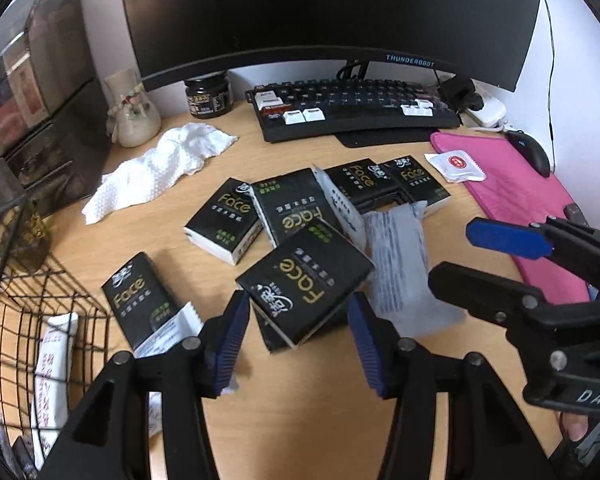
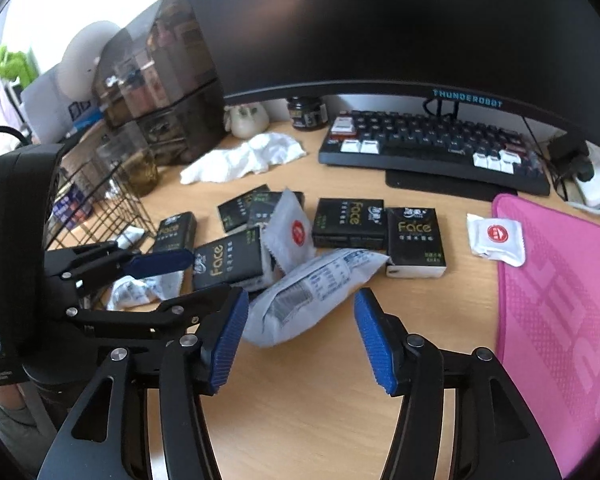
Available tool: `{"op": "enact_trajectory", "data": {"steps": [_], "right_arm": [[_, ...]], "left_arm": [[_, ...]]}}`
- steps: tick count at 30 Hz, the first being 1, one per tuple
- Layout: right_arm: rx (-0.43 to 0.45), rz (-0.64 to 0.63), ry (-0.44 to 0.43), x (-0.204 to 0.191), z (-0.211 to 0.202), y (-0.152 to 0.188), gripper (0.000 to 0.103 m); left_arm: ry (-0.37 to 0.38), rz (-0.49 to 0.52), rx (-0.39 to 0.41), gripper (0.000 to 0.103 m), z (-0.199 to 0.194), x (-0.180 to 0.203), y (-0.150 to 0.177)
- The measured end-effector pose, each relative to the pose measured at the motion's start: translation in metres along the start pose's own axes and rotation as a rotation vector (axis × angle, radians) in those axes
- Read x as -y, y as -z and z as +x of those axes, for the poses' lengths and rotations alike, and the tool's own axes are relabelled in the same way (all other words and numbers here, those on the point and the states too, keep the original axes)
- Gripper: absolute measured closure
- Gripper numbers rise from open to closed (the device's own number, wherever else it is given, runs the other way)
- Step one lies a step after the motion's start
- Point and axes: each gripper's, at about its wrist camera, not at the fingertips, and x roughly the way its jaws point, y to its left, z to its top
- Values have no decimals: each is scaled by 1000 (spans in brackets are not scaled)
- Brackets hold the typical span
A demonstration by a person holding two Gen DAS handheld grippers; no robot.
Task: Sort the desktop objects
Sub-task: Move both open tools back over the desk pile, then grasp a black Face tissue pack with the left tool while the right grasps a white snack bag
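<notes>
Several black "Face" tissue packs [image 1: 224,220] [image 2: 348,220] lie scattered mid-desk among white snack packets. My left gripper [image 1: 300,326] [image 2: 214,276] is open. One tilted black pack [image 1: 304,284] [image 2: 228,266] rests between its blue pads, leaning on another pack, with a small gap at the right pad. My right gripper [image 2: 302,342] [image 1: 452,254] is open around the near end of a pale printed plastic packet [image 2: 312,288] [image 1: 400,272]. That packet lies on the desk, close to the left pad and apart from the right one.
A black wire basket [image 1: 40,320] [image 2: 96,208] with packets inside stands at the left. Crumpled white tissue [image 1: 160,168], a vase [image 1: 132,112], a jar [image 1: 208,96], a keyboard [image 1: 352,108] and a monitor sit behind. At the right lie a pink mat [image 2: 560,300], a white sachet [image 2: 496,236] and a mouse [image 1: 530,152].
</notes>
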Motion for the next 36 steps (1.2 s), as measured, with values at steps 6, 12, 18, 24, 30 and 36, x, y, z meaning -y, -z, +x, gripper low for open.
{"op": "enact_trajectory", "data": {"steps": [6, 12, 18, 24, 30, 36], "right_arm": [[-26, 22, 4, 12, 12, 2, 47], [-40, 33, 3, 18, 19, 4, 47], [-44, 35, 10, 22, 18, 7, 47], [-34, 33, -2, 22, 13, 11, 47], [-38, 45, -9, 25, 13, 13, 47], [-55, 25, 19, 27, 19, 13, 47]], "left_arm": [[28, 26, -11, 41, 15, 5, -6], [22, 24, -9, 40, 18, 7, -5], [48, 40, -16, 68, 10, 11, 2], [-10, 81, 9, 70, 7, 15, 1], [-33, 93, 47, 31, 2, 16, -11], [35, 8, 8, 31, 11, 7, -20]]}}
